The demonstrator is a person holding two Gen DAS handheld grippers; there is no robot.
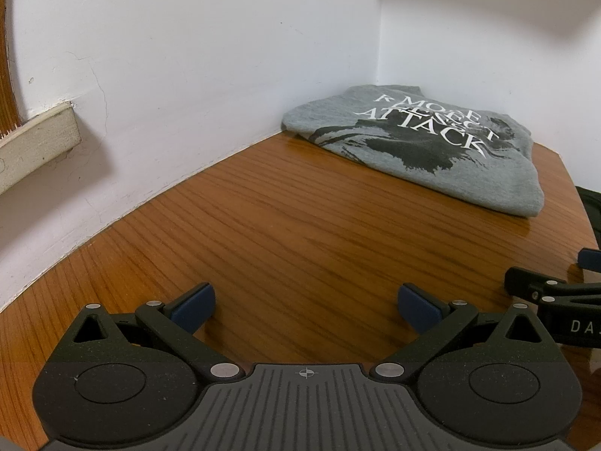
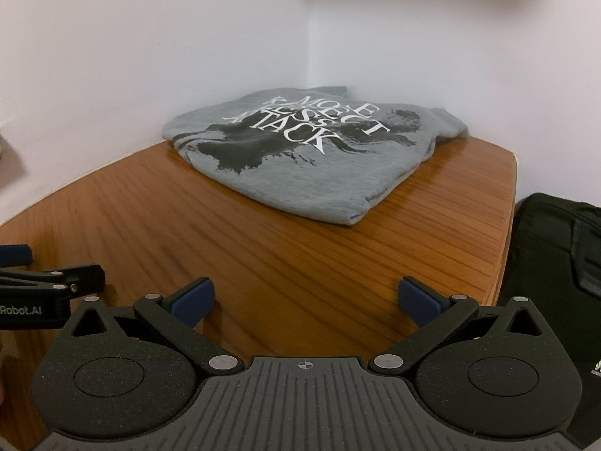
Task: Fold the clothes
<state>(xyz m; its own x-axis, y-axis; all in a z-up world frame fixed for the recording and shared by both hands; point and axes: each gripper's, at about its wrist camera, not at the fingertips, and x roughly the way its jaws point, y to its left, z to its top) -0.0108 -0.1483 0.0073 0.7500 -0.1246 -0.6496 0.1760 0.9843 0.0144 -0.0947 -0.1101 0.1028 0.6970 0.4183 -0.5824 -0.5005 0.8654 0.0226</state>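
Both tongs stand with their blue pads wide apart and nothing between them: the left gripper (image 1: 306,306) and the right gripper (image 2: 306,302) hover side by side over bare wood, well short of the grey T-shirt (image 2: 300,161). That shirt lies folded into a flat packet, white lettering and a dark print facing up, at the far corner of the wooden table (image 2: 263,248), its back edge against the white walls (image 1: 188,56) where they meet. Right of the shirt, off the table's edge, sits a black bag (image 2: 556,263). Far left of the shirt, a pale ledge (image 1: 37,135) juts from the wall.
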